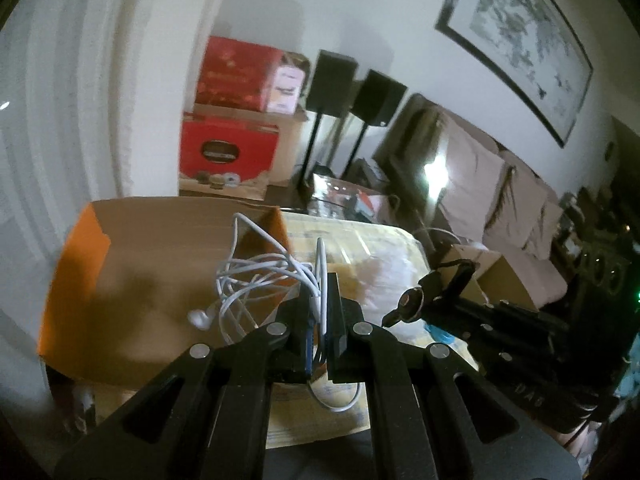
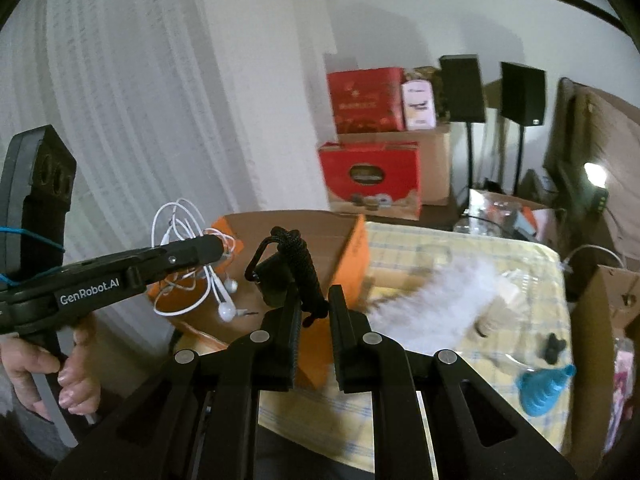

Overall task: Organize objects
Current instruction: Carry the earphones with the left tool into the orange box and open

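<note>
Earphones (image 1: 256, 280) above box (image 1: 132, 280)

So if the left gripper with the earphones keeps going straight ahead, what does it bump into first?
Probably the far wall of the orange box. The left gripper, shut on the earphones, points over the open box toward that far side. Depth is hard to judge, so it might pass just above the rim.

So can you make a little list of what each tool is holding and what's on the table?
left tool: shut on tangled white wired earphones, held above the box
right tool: shut on black braided cord keychain
box: open orange cardboard box, on the table
table cover: yellow checked tablecloth
also on table: blue ribbed silicone funnel, white feathery fluff
person: a hand gripping the left tool's handle
</note>
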The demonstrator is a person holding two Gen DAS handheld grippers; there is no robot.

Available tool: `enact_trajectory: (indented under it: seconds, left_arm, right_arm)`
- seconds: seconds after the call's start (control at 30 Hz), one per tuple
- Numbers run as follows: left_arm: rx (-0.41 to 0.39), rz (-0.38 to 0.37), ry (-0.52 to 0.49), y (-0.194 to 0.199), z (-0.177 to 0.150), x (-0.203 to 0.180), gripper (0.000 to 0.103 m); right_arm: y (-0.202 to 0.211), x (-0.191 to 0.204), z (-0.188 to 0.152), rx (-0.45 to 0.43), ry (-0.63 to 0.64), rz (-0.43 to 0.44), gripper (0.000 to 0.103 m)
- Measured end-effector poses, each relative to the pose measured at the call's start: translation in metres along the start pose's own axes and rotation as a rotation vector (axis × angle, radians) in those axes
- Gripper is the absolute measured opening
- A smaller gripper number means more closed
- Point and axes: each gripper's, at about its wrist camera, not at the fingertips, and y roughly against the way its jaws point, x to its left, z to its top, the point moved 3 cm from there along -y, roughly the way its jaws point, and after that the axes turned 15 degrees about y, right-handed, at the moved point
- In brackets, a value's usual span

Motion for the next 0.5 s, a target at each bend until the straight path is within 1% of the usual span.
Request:
enact_trajectory:
  seconds: [0.2, 0.37, 0.5]
  left_arm:
    - [0.012, 0.040, 0.015, -0.008, 0.002, 0.024, 0.004]
    - [0.044, 0.074, 0.023, -0.025, -0.004, 0.038, 0.004]
    - [0.076, 0.114, 0.015, -0.043, -0.014, 0.047, 0.004]
  right_arm:
    - [-0.032, 0.014, 0.005, 0.034, 0.018, 0.034, 0.013]
    - [-0.064, 0.018, -0.006, 0.095, 0.015, 0.053, 0.013]
    - [-0.085, 0.022, -0.017, 0.137, 0.018, 0.073, 0.013]
